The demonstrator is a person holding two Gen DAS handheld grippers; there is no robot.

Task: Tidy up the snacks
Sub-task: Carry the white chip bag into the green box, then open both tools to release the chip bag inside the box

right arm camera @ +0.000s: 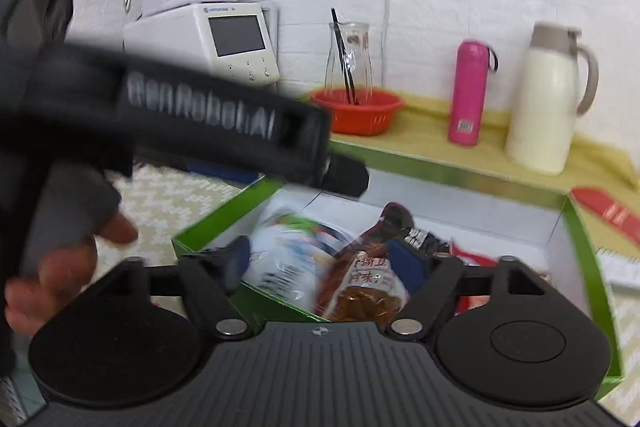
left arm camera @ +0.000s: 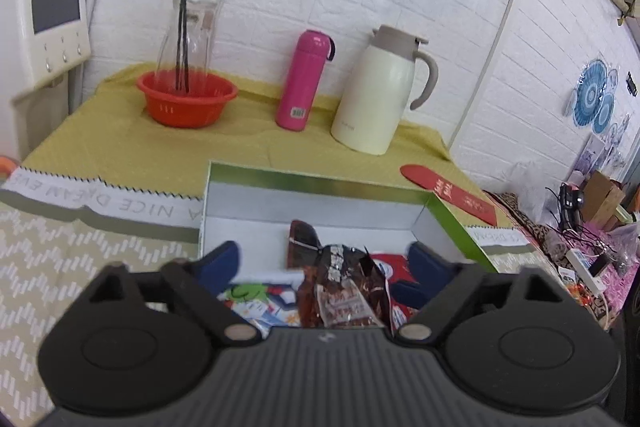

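Note:
A green-rimmed white box [left arm camera: 320,181] lies on the table and holds several snack packets. In the left wrist view my left gripper [left arm camera: 326,261] is open above the box, over a brown snack packet [left arm camera: 344,297], a white-blue packet [left arm camera: 260,301] and a red packet [left arm camera: 394,267]. In the right wrist view my right gripper [right arm camera: 324,261] is open over the box [right arm camera: 576,227], its fingers either side of a white-blue bag [right arm camera: 288,259] and a brown packet [right arm camera: 364,283]. The left gripper's body [right arm camera: 192,115] crosses that view above the box.
At the back on a yellow cloth stand an orange bowl [left arm camera: 186,97] with a glass carafe, a pink flask [left arm camera: 302,81] and a cream thermos jug [left arm camera: 378,93]. A red envelope [left arm camera: 448,193] lies right of the box. A white appliance [left arm camera: 44,23] is at left. Clutter sits far right.

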